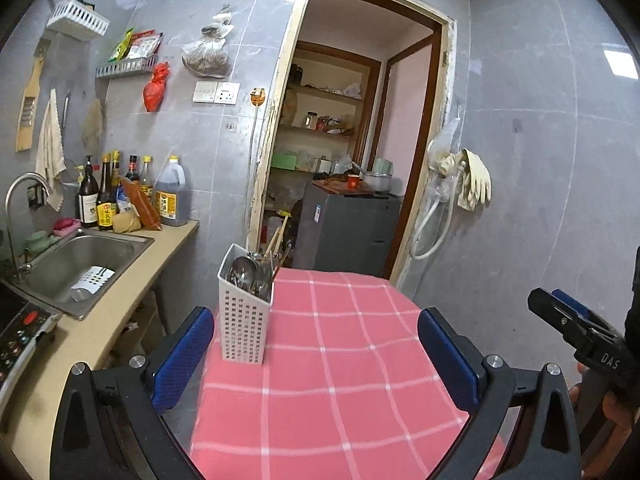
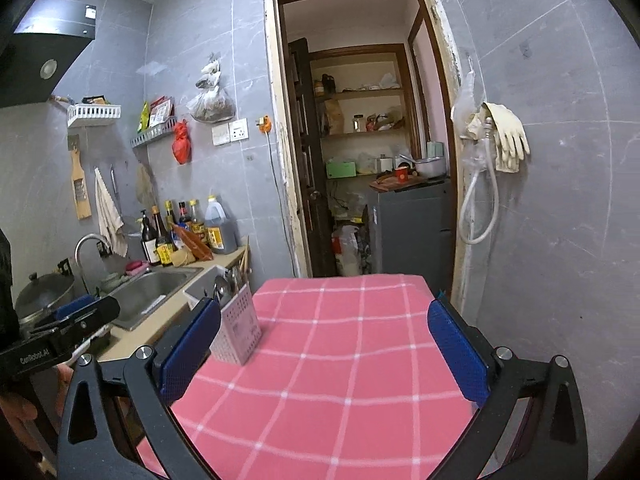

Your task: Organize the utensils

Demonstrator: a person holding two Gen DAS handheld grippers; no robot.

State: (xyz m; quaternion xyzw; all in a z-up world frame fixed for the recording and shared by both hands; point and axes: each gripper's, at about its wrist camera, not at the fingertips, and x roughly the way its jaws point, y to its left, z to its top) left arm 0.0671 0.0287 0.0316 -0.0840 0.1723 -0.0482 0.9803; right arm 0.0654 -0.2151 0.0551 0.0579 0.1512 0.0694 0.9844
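Grey-tiled kitchen, open doorway (image 1: 352, 128) straight ahead with pantry shelves and a dark cabinet behind it. Small table with pink checked tablecloth (image 1: 344, 360) in the foreground of both wrist views.

Left gripper (image 1: 316, 356): jaws wide, blue pads well apart, nothing between them but bare cloth. Right gripper (image 2: 324, 348): same, jaws wide, holding nothing. Each gripper shows at the edge of the other's view, held just off the near side of the table.

White perforated utensil holder (image 1: 246, 320) stands upright on the tablecloth at the table's far-left corner, near the counter edge. Metal spoons (image 1: 242, 270) are bunched inside it, bowls up; chopsticks (image 1: 276, 240) stick out of the back, leaning right. In the left wrist view the holder sits just inside the left finger, not touching it. In the right wrist view the left finger partly covers it (image 2: 236, 330).

Beige counter (image 1: 120, 300) to the left of the table carries a steel sink (image 1: 80, 268) with a faucet (image 1: 24, 188); a second white perforated holder (image 1: 92, 280) lies on its side in the basin. Sauce bottles (image 1: 108, 196) and a large oil jug (image 1: 172, 196) are lined up at the back of the counter. Rubber gloves (image 1: 474, 180) hang on the right wall beside the doorway.
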